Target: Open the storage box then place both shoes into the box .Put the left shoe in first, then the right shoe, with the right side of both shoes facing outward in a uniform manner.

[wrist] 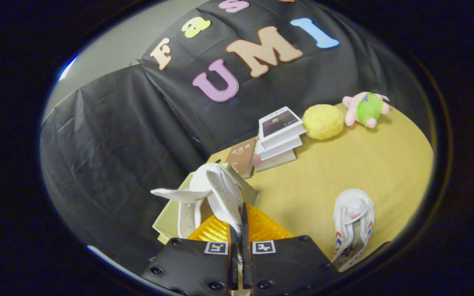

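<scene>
A white shoe [216,193] is pinched between the closed gripper [240,242], held above the box [171,218]; the other shoe [353,222] lies well apart (grip is thin, so slipping is risked).

The held shoe [210,193] hides most of the box [171,218]; book covers [280,121] too small to read.

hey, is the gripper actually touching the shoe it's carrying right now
Touching. In the gripper view the gripper has both fingers pinched shut on the white shoe's edge, no gap showing.
</scene>
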{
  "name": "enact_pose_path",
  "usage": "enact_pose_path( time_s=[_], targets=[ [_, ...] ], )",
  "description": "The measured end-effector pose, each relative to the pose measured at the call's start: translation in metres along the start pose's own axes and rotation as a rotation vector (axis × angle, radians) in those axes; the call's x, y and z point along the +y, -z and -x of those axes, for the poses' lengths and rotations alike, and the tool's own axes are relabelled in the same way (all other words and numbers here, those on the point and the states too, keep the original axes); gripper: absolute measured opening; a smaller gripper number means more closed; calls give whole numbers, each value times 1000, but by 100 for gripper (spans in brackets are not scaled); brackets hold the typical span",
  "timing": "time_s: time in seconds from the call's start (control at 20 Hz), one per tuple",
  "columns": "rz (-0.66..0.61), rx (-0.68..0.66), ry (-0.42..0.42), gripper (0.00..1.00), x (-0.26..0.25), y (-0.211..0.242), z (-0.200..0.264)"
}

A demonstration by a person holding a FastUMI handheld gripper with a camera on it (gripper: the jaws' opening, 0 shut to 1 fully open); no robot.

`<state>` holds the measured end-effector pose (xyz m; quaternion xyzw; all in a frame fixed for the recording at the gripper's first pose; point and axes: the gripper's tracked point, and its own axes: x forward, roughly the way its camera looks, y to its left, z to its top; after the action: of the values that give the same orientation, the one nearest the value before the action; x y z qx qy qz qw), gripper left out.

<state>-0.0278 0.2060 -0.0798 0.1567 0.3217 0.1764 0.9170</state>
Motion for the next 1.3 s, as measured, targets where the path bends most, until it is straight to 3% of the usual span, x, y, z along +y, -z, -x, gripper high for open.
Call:
enact_pose_path(
  time_s=[0.25, 0.45, 0.75, 1.3],
  targets=[
    [2, 42, -84, 7, 73, -11, -25],
    [43, 115, -79, 7, 110, 6, -60],
    [30, 242, 50, 7, 116, 35, -109],
    [-113, 329, 271, 7, 118, 74, -171]
  ],
)
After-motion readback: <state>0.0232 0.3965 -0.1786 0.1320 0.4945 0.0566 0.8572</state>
